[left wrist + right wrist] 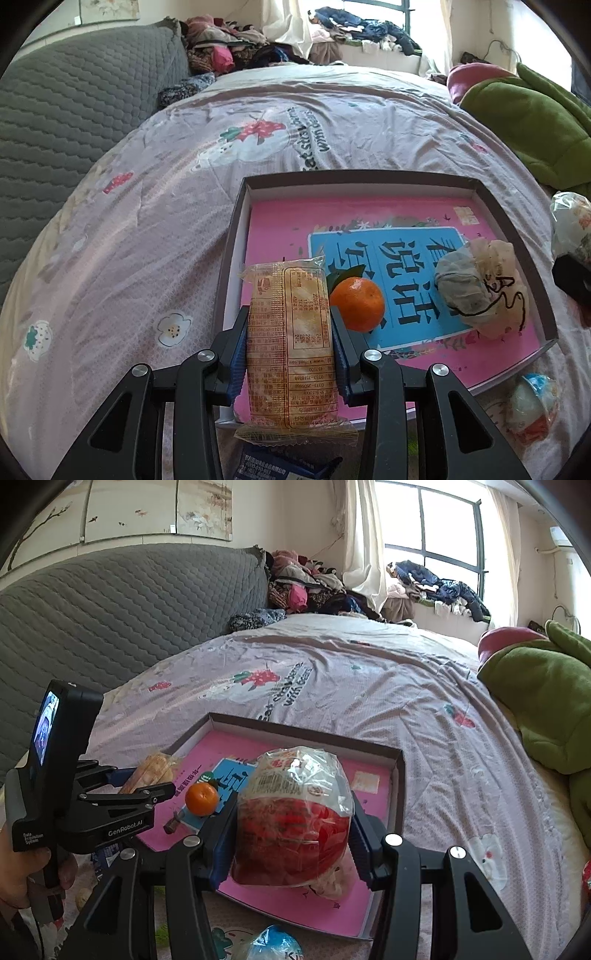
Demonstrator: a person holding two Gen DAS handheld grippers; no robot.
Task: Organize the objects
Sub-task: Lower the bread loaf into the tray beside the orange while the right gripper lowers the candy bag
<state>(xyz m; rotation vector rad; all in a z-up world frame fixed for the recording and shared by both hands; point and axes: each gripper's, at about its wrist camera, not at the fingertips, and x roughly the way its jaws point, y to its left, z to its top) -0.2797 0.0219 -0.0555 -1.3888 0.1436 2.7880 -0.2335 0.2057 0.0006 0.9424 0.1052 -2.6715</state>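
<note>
My left gripper [290, 317] is shut on a long orange snack packet [291, 343], held lengthwise over the near left corner of a shallow box [369, 176] with a pink printed bottom. A tangerine [356, 304] and a crumpled bagged bun [484, 288] lie inside the box. My right gripper [293, 812] is shut on a round red-and-white bagged snack [295, 819] above the box's near side [306, 732]. In the right wrist view the left gripper [147, 780] with its packet [155, 770] is at the left, beside the tangerine [201, 799].
The box rests on a pale printed bedspread [147, 221]. A blue-and-white packet [269, 941] and a dark blue packet [280, 465] lie on the bed in front of the box. A green plush blanket [539, 701] is at the right, a grey quilted headboard [110, 609] at the left.
</note>
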